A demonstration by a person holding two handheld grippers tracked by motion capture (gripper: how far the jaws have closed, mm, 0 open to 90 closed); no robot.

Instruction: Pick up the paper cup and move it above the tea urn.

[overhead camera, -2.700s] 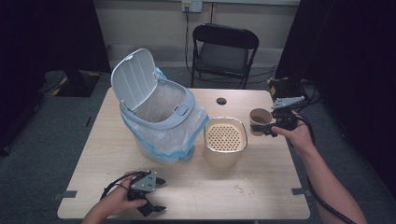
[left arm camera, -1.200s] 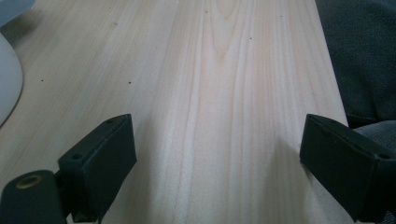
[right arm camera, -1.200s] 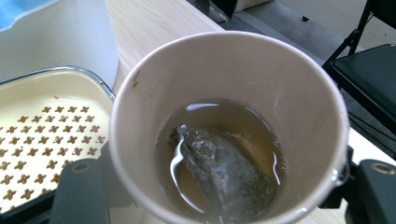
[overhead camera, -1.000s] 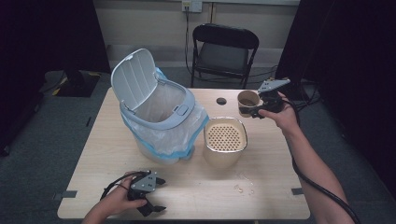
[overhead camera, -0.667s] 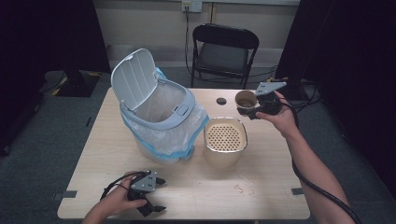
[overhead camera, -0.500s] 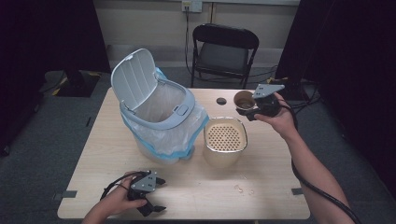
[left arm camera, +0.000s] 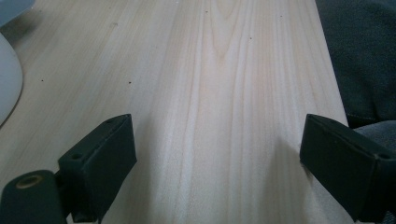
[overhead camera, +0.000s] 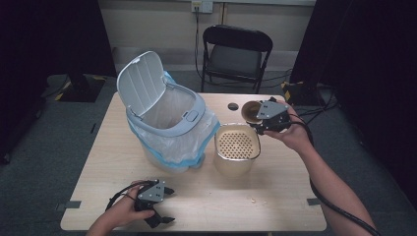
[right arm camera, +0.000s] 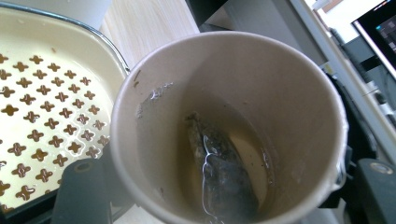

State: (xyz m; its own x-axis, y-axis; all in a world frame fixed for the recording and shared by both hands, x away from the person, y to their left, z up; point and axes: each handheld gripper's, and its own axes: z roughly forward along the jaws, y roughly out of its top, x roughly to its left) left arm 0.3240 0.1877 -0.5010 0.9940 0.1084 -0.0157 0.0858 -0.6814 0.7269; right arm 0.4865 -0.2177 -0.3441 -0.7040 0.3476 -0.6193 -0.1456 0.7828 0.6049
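right claw (overhead camera: 259, 119) clamped on paper cup (right arm camera: 229, 126), jaws on its 2 sides, just been closing the last bit. Cup is tan, tilted, held above the far right part of the surface (overhead camera: 275, 196), just past the strainer tub (overhead camera: 237, 153). Inside: a little pale brown liquid and 1 wet dark tea bag (right arm camera: 219, 172) lying on the wall. Left claw (overhead camera: 160, 204) jaws apart, nothing between, resting on the near left of the surface. Light wood top; white bin (overhead camera: 167, 123) with lid up and plastic liner at centre left. Black folding chair (overhead camera: 236, 54) behind, grey carpet, dark curtains
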